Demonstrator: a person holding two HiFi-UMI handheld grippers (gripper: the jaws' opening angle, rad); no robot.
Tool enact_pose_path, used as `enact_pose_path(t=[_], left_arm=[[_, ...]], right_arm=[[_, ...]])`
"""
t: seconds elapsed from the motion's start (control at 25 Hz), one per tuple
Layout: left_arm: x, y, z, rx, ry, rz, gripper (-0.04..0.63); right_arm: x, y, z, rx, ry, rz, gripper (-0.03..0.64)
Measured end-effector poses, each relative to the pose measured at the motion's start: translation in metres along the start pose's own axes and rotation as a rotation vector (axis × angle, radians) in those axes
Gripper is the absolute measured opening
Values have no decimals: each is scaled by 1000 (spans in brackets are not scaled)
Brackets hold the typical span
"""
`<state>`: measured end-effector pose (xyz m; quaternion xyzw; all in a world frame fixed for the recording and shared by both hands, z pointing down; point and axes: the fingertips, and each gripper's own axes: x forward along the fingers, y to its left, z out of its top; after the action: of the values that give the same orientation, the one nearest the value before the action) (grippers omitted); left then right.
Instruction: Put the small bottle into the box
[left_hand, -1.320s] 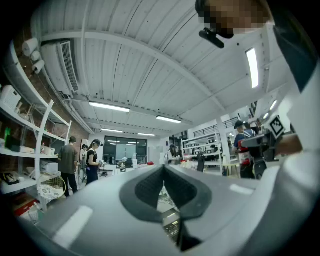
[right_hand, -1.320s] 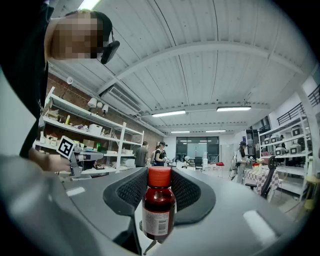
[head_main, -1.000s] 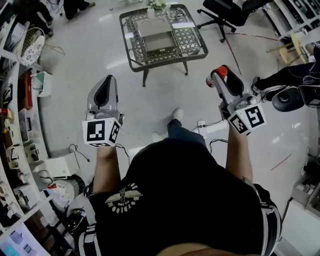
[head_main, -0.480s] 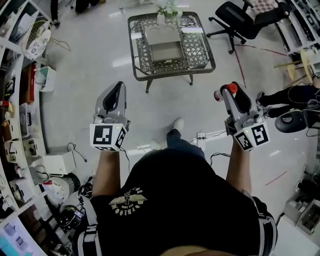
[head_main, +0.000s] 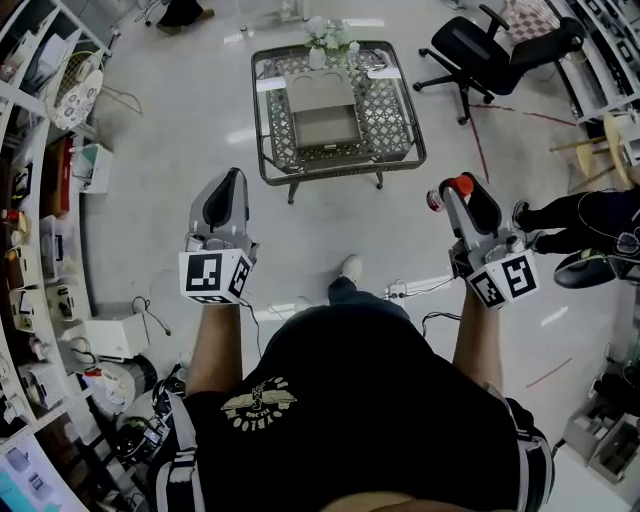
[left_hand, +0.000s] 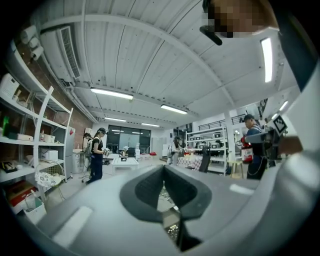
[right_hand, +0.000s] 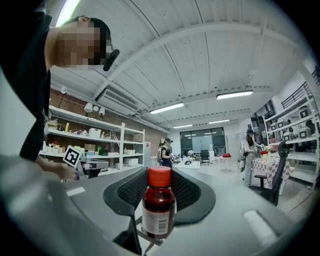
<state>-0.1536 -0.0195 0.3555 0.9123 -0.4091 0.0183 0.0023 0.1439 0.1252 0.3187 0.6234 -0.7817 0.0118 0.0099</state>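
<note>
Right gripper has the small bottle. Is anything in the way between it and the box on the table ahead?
Nothing visible. The right gripper holds the small bottle, and only bare floor lies between it and the table carrying the box. The office chair stands off to the right.

Head view steeply downward; gripper views level, forward.

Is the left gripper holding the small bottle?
No, the small bottle sits in the right gripper's jaws; the left gripper holds nothing.
</note>
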Motion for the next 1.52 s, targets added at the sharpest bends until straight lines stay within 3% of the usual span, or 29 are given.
enact_pose_path(t=[0.28,0.56,1.0,1.28,1.52], left_arm=[[48,-30,11,14,-3,12,0],[66,-42,23,28,6,94,0],[52,-42,24,31,55,180,0],[46,-33,8,27,95,171,0],[71,-30,1,24,100,122,0]], right_arm=[[4,-54,2,16,-5,33,160],[15,-101,1,52,-33,107,160],[36,-107,-9,77,-20,208,160],[36,-101,-21,104,1,185,160],[43,-107,-18,112,-38,164,160]])
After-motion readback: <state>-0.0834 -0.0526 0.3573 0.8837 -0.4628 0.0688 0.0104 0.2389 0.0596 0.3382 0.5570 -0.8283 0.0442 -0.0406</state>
